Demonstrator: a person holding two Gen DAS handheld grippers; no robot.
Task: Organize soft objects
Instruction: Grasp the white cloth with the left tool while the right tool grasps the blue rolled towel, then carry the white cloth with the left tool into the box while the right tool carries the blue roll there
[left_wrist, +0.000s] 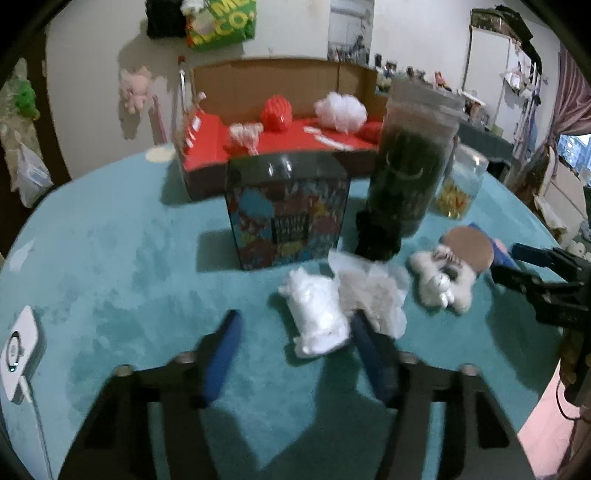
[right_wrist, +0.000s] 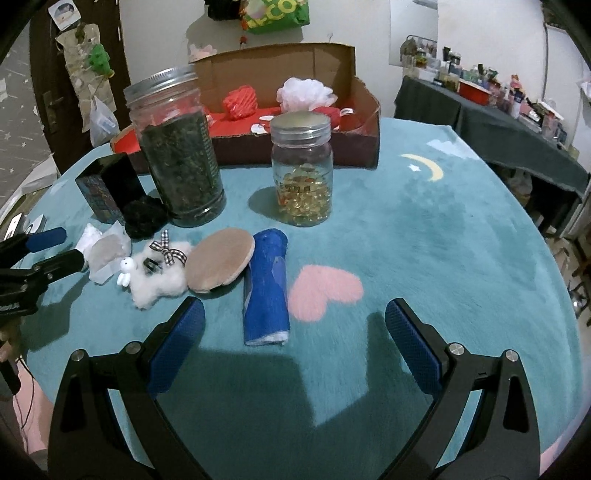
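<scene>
1. Your left gripper (left_wrist: 293, 332) has its jaws apart around the white soft toy (left_wrist: 320, 320); the toy lies on the bench (left_wrist: 110, 258) between the blue pads, and you cannot tell whether the right pad touches it, while the left pad stands clear.
2. Your right gripper (right_wrist: 294, 325) is wide apart and empty; the rolled blue cloth (right_wrist: 265, 288) lies between its fingers, touching neither.
3. Take the tall jar of dark leaves (right_wrist: 179, 147) as your landmark; the black fluffy piece (right_wrist: 144, 218) sits at its foot; the round tan puff (right_wrist: 221, 264) and the fluffy white piece with the checked bow (right_wrist: 162, 277) lie nearer you than the jar.
4. Beside the jar stands the smaller jar of yellow capsules (right_wrist: 302, 170); behind it sits the cardboard box (right_wrist: 332, 66), holding a red puff (right_wrist: 241, 101) and a white mesh puff (right_wrist: 304, 92).
</scene>
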